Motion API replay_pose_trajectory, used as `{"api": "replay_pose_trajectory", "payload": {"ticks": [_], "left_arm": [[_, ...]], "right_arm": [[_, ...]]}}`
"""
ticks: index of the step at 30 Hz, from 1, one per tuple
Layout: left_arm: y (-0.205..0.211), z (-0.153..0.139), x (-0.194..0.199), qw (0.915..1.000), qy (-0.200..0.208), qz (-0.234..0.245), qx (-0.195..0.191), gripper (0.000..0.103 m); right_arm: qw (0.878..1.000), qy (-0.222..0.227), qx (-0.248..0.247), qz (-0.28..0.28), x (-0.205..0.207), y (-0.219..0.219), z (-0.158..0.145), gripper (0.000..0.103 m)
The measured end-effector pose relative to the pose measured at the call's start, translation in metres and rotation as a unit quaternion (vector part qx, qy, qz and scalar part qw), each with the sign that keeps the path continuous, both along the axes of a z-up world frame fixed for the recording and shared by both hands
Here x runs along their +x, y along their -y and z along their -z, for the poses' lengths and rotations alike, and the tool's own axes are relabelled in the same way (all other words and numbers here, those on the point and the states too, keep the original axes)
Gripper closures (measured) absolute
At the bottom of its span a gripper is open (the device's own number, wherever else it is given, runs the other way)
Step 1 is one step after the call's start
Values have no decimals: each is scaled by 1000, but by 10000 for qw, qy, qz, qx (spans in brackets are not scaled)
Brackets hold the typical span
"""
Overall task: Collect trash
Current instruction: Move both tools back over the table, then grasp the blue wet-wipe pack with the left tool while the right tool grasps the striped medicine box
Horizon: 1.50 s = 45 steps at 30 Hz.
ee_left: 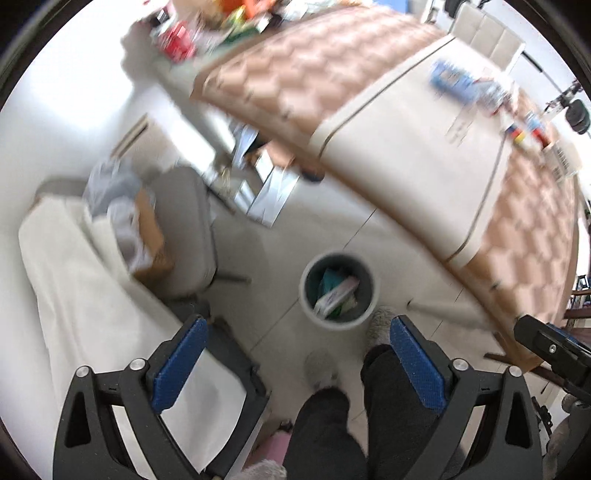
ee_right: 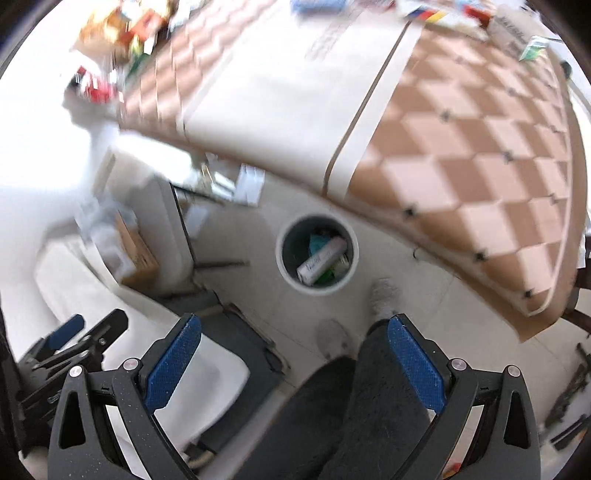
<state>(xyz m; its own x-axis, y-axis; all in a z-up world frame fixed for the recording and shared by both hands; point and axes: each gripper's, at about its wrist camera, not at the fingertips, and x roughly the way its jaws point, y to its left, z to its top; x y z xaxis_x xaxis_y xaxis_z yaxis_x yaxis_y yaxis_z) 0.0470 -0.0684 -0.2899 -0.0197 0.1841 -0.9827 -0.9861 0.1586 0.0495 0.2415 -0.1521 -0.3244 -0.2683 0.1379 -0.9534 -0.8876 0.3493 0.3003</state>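
The left gripper [ee_left: 295, 363] has its blue-padded fingers [ee_left: 180, 363] spread wide with nothing between them; the right gripper [ee_right: 293, 360] is spread the same way and also empty. Both point down at the floor [ee_left: 325, 229], pale tile with thin seams. Between each pair of fingers show the person's dark trouser legs [ee_left: 325, 435] and light slippers [ee_left: 320, 367]. Just beyond the fingertips, a little ahead of the feet, stands the bin [ee_left: 339, 291], round, grey-walled and open, with a white tube [ee_right: 322, 260] and green and teal scraps inside. Past the bin and to the right of the fingers runs the table [ee_left: 406, 166], its edge hanging above the floor, covered with a brown-and-pink checked cloth and a cream panel. At its far edge lie blurred items: a blue packet [ee_left: 452, 79] and a colourful heap [ee_left: 207, 26] at the far left corner. Left of the fingers sit a grey chair [ee_left: 184, 229], a cardboard box [ee_left: 151, 236] and white sheeting [ee_left: 92, 295].
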Motion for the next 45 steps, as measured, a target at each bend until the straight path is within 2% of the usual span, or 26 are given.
{"api": "replay_pose_trajectory", "payload": {"ticks": [2,6,9,12,15,19,23,25,28,30,32,35,37,38,40,41,45], "left_arm": [[-20,-18,30,9996,-15,98,253,0],[-66,-33,88,9990,-55,156,424,0],[-110,-30,135,9995,-25,56,294,0],[-152,-19,179,9998,-102,-44,136,0],[-184,4,219,9992,-385,-99,14,0],[-212,42,247,9975,-446,-291,-474,0],[-227,64,259,9952,-445,-427,-755,0],[-234,73,262,9943,-445,-462,-855,0],[-245,80,264,9930,-435,-543,-950,0],[-253,80,262,9925,-405,-621,-974,0],[-264,81,260,9913,-298,-778,-1023,0],[-280,84,253,9857,27,-1203,-1183,0],[-293,87,246,9781,305,-1567,-1335,0],[-299,89,242,9735,471,-1742,-1401,0],[-311,91,234,9616,837,-2132,-1510,0],[-317,92,230,9539,1040,-2350,-1553,0],[-337,104,219,9247,1547,-2987,-1783,0]], "right_arm": [[9999,-60,99,122,26,-10,-19,1],[9998,123,139,78,80,-47,-37,1],[9978,455,-140,-456,124,-98,-31,1],[9875,1014,-381,-1143,154,-149,-18,1],[9684,1650,-667,-1747,179,-202,5,1],[9346,2154,-1113,-2602,198,-264,49,1],[9041,2228,-1338,-3392,201,-304,84,1],[8828,2276,-1511,-3822,200,-316,99,1],[8649,2096,-1727,-4221,200,-323,118,1],[8691,1921,-1825,-4176,204,-327,127,1],[8875,1873,-1787,-3812,213,-335,126,1],[9406,1173,-1782,-2642,239,-351,116,7],[9666,514,-1731,-1820,257,-358,109,9],[9749,136,-1719,-1408,268,-360,107,9],[9794,-175,-1705,-1064,278,-362,105,9],[9812,-147,-1651,-993,281,-363,103,9],[9819,382,-1422,-1190,292,-377,91,9]]}}
